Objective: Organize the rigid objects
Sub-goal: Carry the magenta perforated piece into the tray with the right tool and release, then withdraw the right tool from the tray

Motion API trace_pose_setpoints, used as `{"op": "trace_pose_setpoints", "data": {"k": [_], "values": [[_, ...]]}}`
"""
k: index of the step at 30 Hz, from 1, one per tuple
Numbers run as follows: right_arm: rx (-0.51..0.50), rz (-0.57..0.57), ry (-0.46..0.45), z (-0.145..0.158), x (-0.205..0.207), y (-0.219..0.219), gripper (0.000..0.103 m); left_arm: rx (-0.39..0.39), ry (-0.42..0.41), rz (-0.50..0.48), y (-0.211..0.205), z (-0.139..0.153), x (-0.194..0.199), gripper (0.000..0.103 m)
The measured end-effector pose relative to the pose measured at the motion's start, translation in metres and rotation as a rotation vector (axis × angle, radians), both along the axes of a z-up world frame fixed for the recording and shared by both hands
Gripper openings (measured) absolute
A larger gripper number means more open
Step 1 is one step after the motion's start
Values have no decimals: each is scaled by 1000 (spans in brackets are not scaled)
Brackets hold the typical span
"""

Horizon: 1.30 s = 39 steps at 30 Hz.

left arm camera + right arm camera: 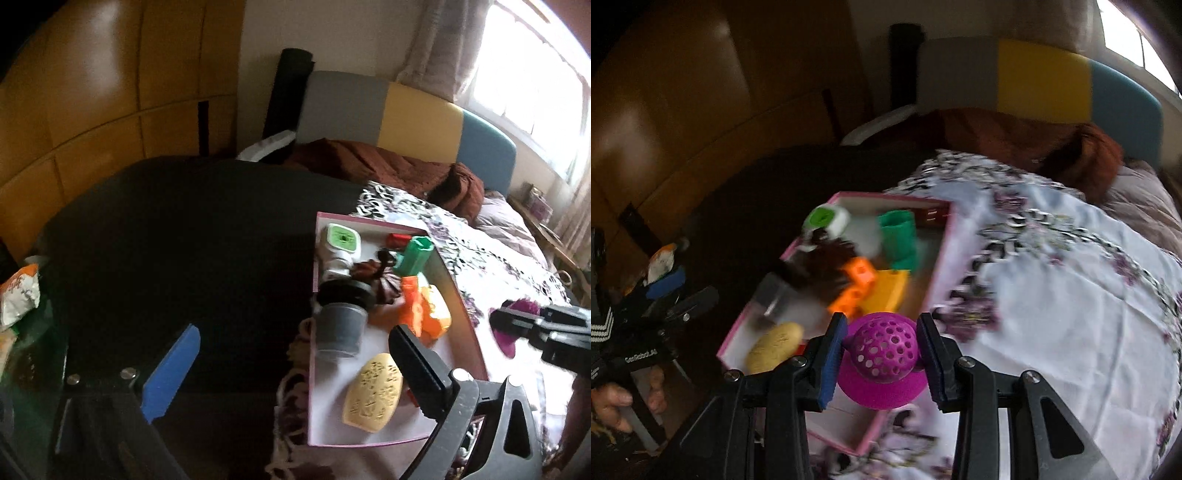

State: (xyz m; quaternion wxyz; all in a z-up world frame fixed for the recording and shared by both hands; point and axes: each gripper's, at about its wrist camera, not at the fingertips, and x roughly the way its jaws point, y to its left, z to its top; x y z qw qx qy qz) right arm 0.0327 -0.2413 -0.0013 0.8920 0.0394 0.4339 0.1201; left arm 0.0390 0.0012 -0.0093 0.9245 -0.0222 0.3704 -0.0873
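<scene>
A pink-rimmed white box [469, 314] lies on the bed and holds a yellow oval piece [373, 391], an orange toy [424, 306], a green piece [413, 254], a grey cup [340, 328] and a white, green-topped container [341, 242]. My right gripper [882, 354] is shut on a magenta perforated dome [882, 350] and holds it over the box's near right edge [938, 254]. The right gripper also shows in the left wrist view [524, 325]. My left gripper [291, 373] is open and empty, by the box's left side.
A floral cloth [1071, 295] covers the bed to the right of the box. A dark blanket [184, 229] lies to its left. A brown blanket [388, 162] and a headboard [417, 118] stand behind. A snack packet [20, 291] sits at far left.
</scene>
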Motion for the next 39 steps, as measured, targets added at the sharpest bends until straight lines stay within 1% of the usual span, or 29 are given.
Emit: {"op": "trace_pose_setpoints", "data": {"k": [4, 5, 7, 9, 11, 12, 15, 17, 21, 23, 25, 27, 30, 32, 34, 39], "values": [[-18, 39, 37, -15, 7, 27, 39, 10, 7, 37, 13, -4, 2, 103], [-43, 40, 47, -19, 9, 34, 39, 16, 7, 49, 16, -4, 2, 103], [-131, 31, 69, -31, 15, 46, 39, 21, 3, 66, 20, -5, 3, 103], [-150, 64, 106, -45, 19, 57, 40, 25, 2, 80, 24, -5, 4, 103], [-181, 71, 124, -55, 22, 61, 39, 22, 1, 91, 27, -4, 6, 103], [-187, 69, 134, -60, 22, 62, 39, 17, 4, 94, 28, -5, 6, 103], [-148, 53, 156, -69, 24, 59, 41, 18, 16, 115, 29, -5, 8, 103], [-140, 35, 156, -71, 23, 56, 45, 32, 19, 133, 27, -5, 8, 103], [-99, 14, 121, -63, 12, 50, 48, 42, 4, 149, 23, -2, 4, 103], [-89, -2, 81, -54, 5, 49, 54, 44, 3, 151, 21, 0, 3, 103], [-82, -34, 36, -43, -1, 47, 74, 52, -2, 151, 19, 2, 1, 103], [-77, -79, -9, -32, -8, 45, 79, 54, -11, 153, 18, 6, -3, 103], [-93, -181, -81, -16, -20, 40, 80, 45, -25, 158, 18, 11, -10, 103], [-79, -243, -114, -7, -30, 36, 80, 44, -30, 152, 16, 13, -15, 103], [-65, -271, -127, -3, -33, 35, 80, 46, -33, 138, 13, 14, -19, 103], [-83, -284, -134, -3, -39, 40, 80, 41, -44, 110, 6, 19, -28, 103]]}}
